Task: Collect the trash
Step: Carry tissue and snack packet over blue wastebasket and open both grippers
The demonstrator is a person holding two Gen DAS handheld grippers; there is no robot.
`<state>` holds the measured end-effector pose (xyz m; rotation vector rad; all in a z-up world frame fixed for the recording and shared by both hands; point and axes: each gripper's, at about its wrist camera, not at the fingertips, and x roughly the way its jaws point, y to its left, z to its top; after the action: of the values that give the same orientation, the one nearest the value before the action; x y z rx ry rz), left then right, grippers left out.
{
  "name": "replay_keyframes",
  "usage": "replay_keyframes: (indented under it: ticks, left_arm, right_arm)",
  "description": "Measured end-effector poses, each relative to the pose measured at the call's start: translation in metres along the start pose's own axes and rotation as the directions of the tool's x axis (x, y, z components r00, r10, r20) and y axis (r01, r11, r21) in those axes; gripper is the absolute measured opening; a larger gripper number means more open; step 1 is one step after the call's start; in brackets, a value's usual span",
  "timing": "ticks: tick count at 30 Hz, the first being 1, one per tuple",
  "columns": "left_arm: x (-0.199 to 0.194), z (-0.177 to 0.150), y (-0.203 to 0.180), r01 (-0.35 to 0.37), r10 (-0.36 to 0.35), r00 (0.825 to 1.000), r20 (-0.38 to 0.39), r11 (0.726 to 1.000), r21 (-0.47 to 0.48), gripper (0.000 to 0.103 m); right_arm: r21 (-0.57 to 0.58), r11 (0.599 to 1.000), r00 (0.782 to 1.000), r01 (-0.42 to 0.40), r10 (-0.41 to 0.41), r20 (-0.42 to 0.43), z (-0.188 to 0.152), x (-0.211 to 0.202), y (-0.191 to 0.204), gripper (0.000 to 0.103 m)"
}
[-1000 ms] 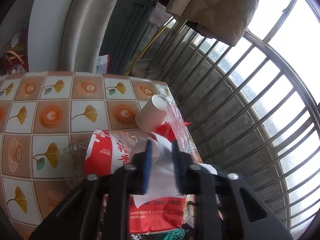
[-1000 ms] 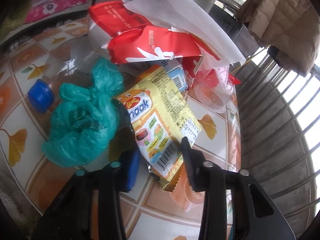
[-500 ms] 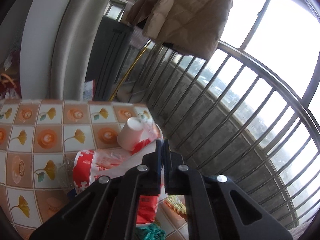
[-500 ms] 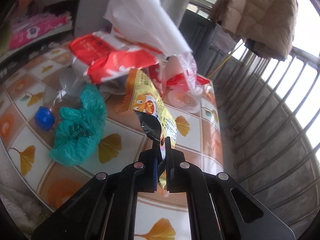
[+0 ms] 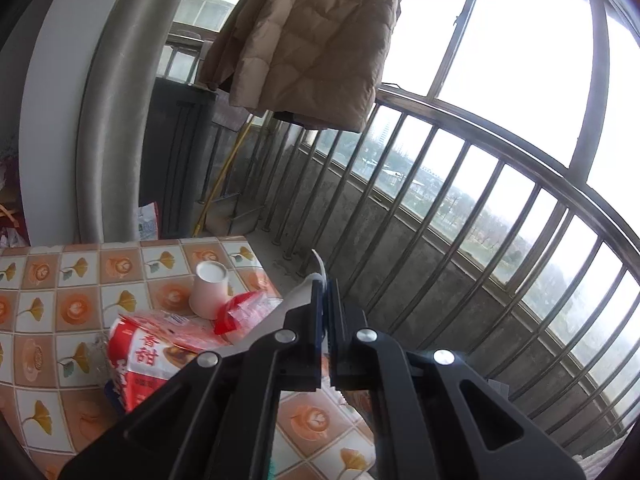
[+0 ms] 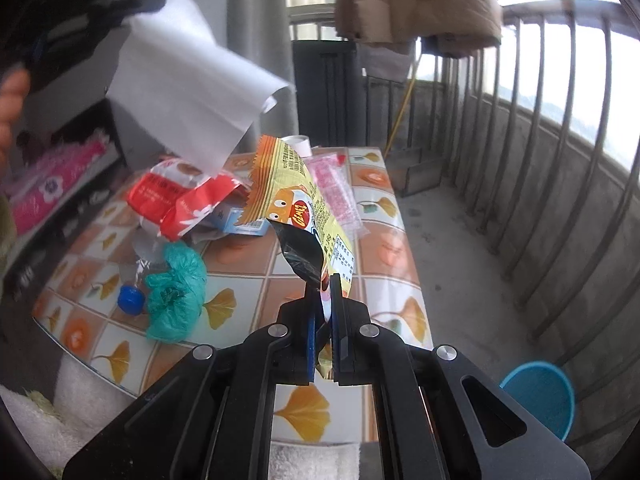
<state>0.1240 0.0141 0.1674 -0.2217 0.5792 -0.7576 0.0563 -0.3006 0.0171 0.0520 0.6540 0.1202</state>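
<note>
On the balcony, above the tiled table (image 6: 248,268): two hand-held grippers, each lifted with one piece of trash
Change, left gripper (image 5: 327,300): a second ago its jaws stood apart around the white paper sheet (image 6: 188,92) lying on the pile; now they are pressed together on that sheet, and table and pile sit lower and smaller in the left wrist view
Change, right gripper (image 6: 325,298): a second ago its jaws were wide around the corner of the yellow snack packet (image 6: 304,220) lying flat on the table; the jaws have just been closing and now pinch that corner, packet raised off the tiles
White paper sheet, look: plain, thin, curled at its free edge; hangs in the air over the red bags in the right wrist view; only a sliver shows past the left fingertips in the left wrist view
Yellow snack packet, look: crinkled, orange serrated top edge, cartoon face, dark inner lining showing at a fold; stands upward from the right jaws
Left on table: red snack bag (image 5: 148,356), paper cup (image 5: 209,294) mouth-down, green plastic bag (image 6: 176,292) beside a blue bottle cap (image 6: 131,300), pink wrapper (image 6: 334,188)
Floor by railing: blue bin (image 6: 538,398), lower right of the right wrist view
Person: fingers (image 6: 12,108) at the far left edge of the right wrist view
</note>
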Motion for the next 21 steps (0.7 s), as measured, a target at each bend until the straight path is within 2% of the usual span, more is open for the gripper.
replay_keyframes:
  ticks: [5,8,10,11,12,17,18,20,21]
  left_arm:
    - [0.014,-0.008,-0.028,0.07,-0.069,0.997,-0.037,0.998,0.006,0.001]
    - [0.04,-0.015,-0.053,0.127,-0.125,0.988,-0.092,0.992,0.021,0.001]
    - [0.068,-0.023,-0.076,0.173,-0.166,0.975,-0.148,0.984,0.032,0.001]
    - [0.079,-0.027,-0.083,0.188,-0.18,0.969,-0.167,0.982,0.033,0.001]
    - [0.101,-0.034,-0.097,0.22,-0.21,0.956,-0.207,0.975,0.027,0.001]
    - [0.19,-0.067,-0.139,0.271,-0.254,0.902,-0.349,0.963,-0.002,0.001]
    - [0.219,-0.08,-0.15,0.274,-0.256,0.883,-0.394,0.962,-0.012,0.001]
    - [0.254,-0.094,-0.164,0.279,-0.258,0.858,-0.445,0.96,-0.018,0.001]
    - [0.278,-0.105,-0.173,0.28,-0.256,0.84,-0.479,0.96,-0.023,0.001]
  right_arm:
    - [0.131,0.991,0.999,0.002,-0.007,0.033,-0.008,-0.025,-0.034,0.004]
    - [0.249,0.968,0.998,0.027,-0.041,0.051,-0.016,-0.04,-0.067,0.004]
    - [0.324,0.945,0.996,0.05,-0.069,0.05,-0.025,-0.047,-0.088,0.004]
    - [0.373,0.925,0.995,0.067,-0.09,0.044,-0.031,-0.051,-0.103,0.004]
    - [0.426,0.9,0.993,0.088,-0.113,0.032,-0.038,-0.055,-0.117,0.004]
    - [0.636,0.743,0.974,0.206,-0.218,-0.061,-0.079,-0.065,-0.182,0.004]
    - [0.673,0.706,0.97,0.222,-0.229,-0.08,-0.088,-0.067,-0.196,0.004]
    - [0.721,0.645,0.962,0.253,-0.244,-0.119,-0.102,-0.067,-0.217,0.004]
    - [0.743,0.614,0.959,0.267,-0.246,-0.141,-0.108,-0.064,-0.228,0.004]
